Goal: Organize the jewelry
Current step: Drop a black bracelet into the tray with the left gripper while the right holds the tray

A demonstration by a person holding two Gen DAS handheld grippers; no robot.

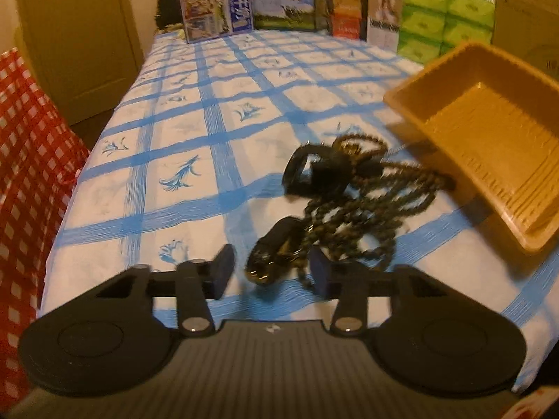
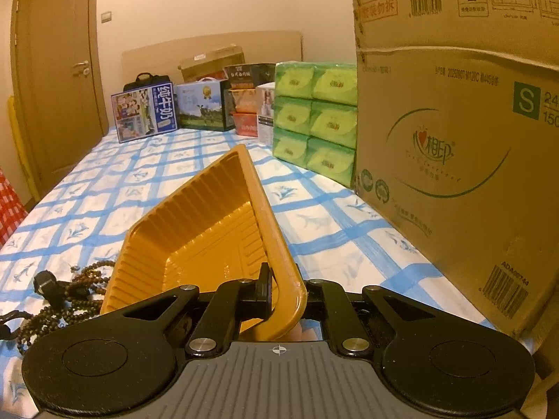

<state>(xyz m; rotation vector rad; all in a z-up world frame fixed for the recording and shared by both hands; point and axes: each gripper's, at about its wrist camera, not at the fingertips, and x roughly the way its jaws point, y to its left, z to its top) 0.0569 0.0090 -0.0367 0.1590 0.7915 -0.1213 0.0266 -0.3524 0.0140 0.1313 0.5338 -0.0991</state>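
Left gripper (image 1: 270,272): I read its jaws as partly apart, one pad on either side of the nearest end of the jewelry heap; I see no pad pressing on anything, so nothing is gripped (the frame is a little smeared here).

Nearest piece: a dark wristwatch (image 1: 276,249) lies between those jaws, its strap running away from me and slightly rightward, so the long axis is roughly in line with the gripper rather than across it.

Bead strands (image 1: 363,209): brown-black prayer-bead loops tangled just beyond and to the right of that watch, touching it; a strand trails down beside the right-hand pad.

Second dark piece (image 1: 307,171): a looped black band, probably another watch, at the far edge of the heap.

Surface: all of it rests on the bed (image 1: 216,111), blue-checked sheet (no table in sight).

Right gripper (image 2: 279,300): jaws closed on the rim corner of the yellow-brown plastic tray (image 2: 209,230), held tilted up off the sheet, empty.

Tray to heap: from the left wrist view the tray hangs just right of and beyond the beads, its open face turned towards them.

Which hand is nearer: the left, clearly; the right is busy with the tray.

My judgement: the coming move turns on closing across the watch without snagging that bead strand.

Far end: cartons and green tissue packs (image 2: 314,122) along the headboard.
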